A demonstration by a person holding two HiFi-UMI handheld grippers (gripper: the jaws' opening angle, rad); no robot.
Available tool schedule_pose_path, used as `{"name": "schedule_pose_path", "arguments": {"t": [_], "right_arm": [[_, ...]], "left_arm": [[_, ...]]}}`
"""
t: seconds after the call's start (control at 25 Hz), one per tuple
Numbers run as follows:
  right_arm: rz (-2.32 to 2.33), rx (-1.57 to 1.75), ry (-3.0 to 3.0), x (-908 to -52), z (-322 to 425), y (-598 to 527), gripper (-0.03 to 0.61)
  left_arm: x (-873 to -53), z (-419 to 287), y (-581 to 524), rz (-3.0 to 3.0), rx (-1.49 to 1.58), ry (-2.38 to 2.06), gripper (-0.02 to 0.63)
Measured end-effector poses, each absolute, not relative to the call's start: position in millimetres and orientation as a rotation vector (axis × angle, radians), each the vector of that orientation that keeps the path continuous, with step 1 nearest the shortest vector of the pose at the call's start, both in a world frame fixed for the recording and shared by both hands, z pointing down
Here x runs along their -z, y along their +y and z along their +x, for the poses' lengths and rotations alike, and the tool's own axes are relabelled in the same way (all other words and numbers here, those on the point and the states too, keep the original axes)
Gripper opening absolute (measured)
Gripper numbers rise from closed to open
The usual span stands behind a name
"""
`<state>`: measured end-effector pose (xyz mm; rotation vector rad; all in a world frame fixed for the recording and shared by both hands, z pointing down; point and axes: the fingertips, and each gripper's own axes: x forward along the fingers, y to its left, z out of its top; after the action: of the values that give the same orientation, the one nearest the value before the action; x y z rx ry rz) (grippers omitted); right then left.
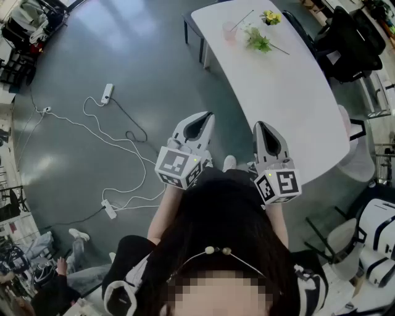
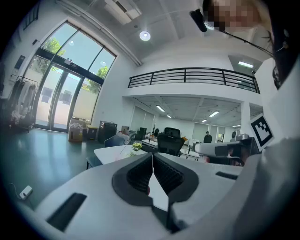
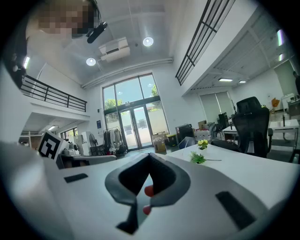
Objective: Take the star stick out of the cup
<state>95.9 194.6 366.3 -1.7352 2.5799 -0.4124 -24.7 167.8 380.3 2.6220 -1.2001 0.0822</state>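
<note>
A small pink cup with a thin stick leaning out of it stands at the far end of the white table; the stick's star end is too small to make out. Both grippers are held close to my body, far short of the cup. My left gripper hangs over the floor left of the table, jaws pressed together and empty. Over the table's near edge, my right gripper also has its jaws together with nothing between them.
A green sprig and a small pot of yellow flowers lie near the cup. White cables and power strips trail over the grey floor on the left. Black office chairs stand beyond the table.
</note>
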Motion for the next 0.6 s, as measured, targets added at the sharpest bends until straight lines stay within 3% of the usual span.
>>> {"name": "schedule_pose_path", "arguments": {"t": [0.6], "right_arm": [[-1.739, 0.46, 2.569, -371.9, 90.6, 185.9, 0.003]], "left_arm": [[-383.1, -33.7, 158.5, 2.609, -0.081, -1.209, 0.009]]}}
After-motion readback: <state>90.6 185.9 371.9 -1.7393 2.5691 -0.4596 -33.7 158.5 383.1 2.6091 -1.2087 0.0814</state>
